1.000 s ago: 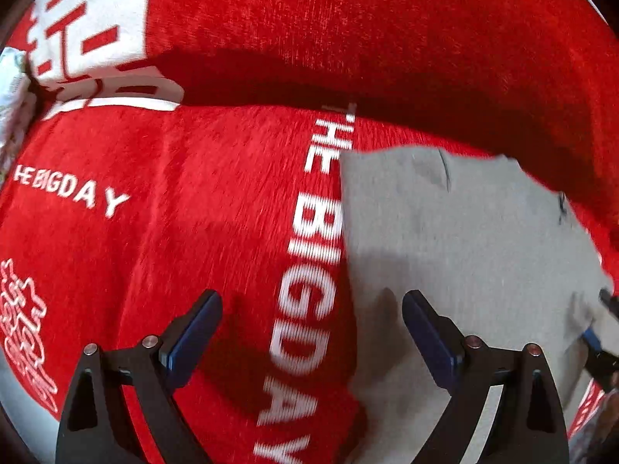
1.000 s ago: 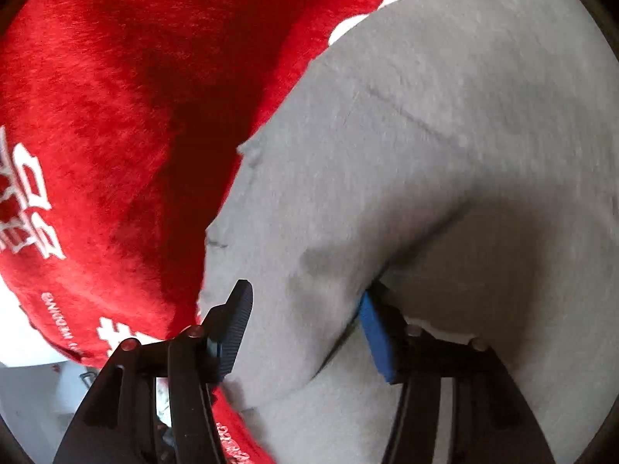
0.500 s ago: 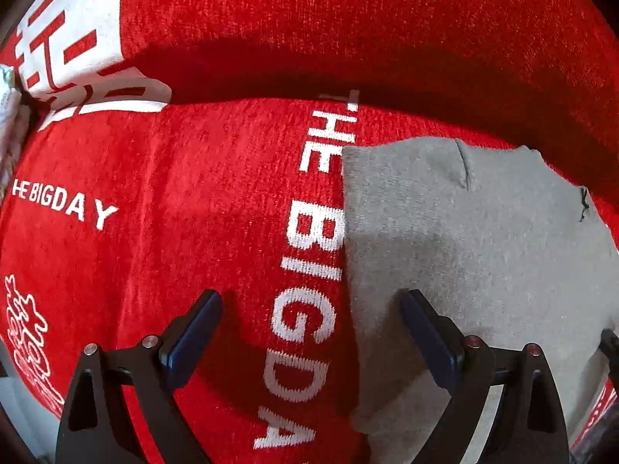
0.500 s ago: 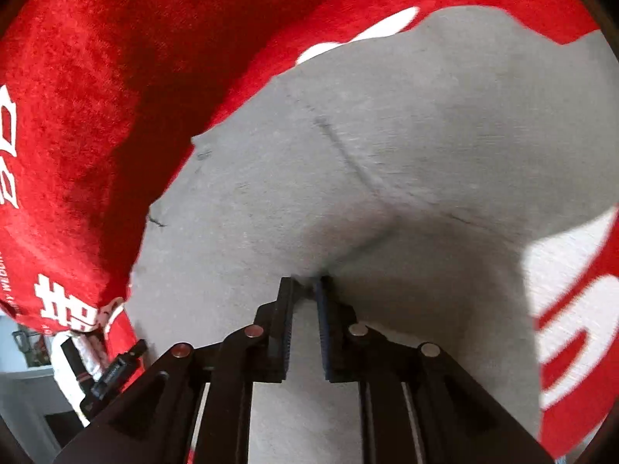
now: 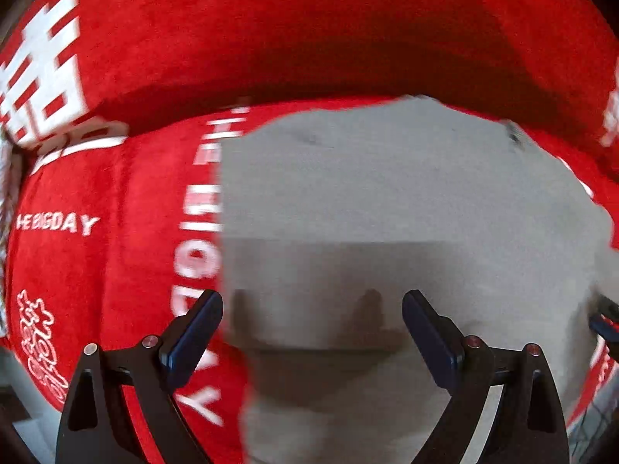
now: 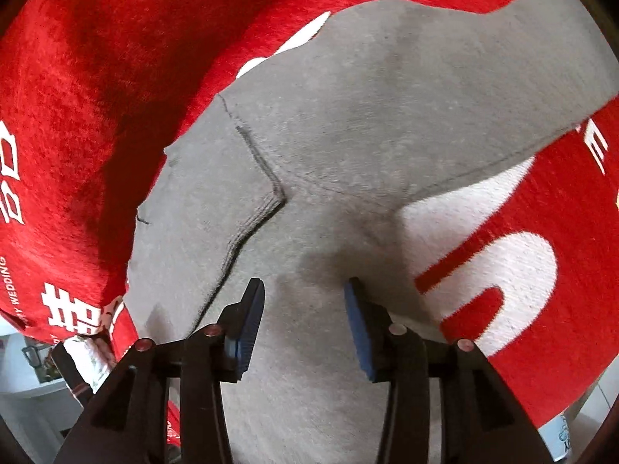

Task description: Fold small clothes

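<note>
A small grey garment (image 5: pixel 387 201) lies flat on a red cloth with white lettering (image 5: pixel 116 251). In the left wrist view my left gripper (image 5: pixel 311 326) is open and empty, its jaws wide apart just above the garment's near left part. In the right wrist view the same grey garment (image 6: pixel 348 123) shows a folded-over layer with a ribbed dark edge (image 6: pixel 263 208). My right gripper (image 6: pixel 303 309) is open over the grey fabric, its blue pads (image 6: pixel 358 321) apart and holding nothing. The tip of the other gripper shows at the right edge of the left wrist view (image 5: pixel 603 321).
The red cloth (image 6: pixel 96 58) covers the whole work surface and carries large white characters (image 5: pixel 42 69) and the words THE BIG DAY. Its edge drops off at the lower left of the right wrist view, where a pale floor and shelf (image 6: pixel 23 386) show.
My right gripper was shut on the grey fabric half a second ago and has opened, letting it go. The left view has shifted right, so the garment now fills its middle.
</note>
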Available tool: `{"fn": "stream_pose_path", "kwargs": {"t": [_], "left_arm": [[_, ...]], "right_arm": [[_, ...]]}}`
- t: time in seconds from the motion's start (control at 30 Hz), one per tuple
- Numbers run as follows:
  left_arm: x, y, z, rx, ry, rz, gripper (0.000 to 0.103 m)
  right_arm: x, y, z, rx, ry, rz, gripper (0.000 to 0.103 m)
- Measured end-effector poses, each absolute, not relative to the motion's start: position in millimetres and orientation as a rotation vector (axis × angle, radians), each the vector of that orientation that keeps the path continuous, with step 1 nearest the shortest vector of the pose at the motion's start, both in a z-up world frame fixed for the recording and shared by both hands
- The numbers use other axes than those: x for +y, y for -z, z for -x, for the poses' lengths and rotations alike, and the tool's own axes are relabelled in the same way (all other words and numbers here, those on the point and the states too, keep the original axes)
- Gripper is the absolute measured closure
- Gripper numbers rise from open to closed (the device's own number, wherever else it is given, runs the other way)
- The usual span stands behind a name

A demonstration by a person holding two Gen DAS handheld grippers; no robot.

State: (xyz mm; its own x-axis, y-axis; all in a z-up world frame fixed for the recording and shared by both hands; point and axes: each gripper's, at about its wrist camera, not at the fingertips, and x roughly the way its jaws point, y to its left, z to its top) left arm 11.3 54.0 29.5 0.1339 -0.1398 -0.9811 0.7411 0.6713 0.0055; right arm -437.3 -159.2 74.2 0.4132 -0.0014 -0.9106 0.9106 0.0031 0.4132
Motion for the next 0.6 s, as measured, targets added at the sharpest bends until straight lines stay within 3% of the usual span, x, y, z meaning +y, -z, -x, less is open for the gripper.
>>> {"fn": "stream_pose_path", "kwargs": {"t": [0.33, 0.6], "left_arm": [[-7.3, -28.9, 63.6, 1.339, 0.846, -0.648, 0.008], [-34.9, -27.2, 96.1, 1.35, 0.866, -0.699, 0.008]], "right_arm": [[-165.1, -68.8, 447.1, 0.849, 0.903, -1.426, 0.051], [-190.1, -66.0, 521.2, 0.704, 1.018, -1.521, 0.049]]}}
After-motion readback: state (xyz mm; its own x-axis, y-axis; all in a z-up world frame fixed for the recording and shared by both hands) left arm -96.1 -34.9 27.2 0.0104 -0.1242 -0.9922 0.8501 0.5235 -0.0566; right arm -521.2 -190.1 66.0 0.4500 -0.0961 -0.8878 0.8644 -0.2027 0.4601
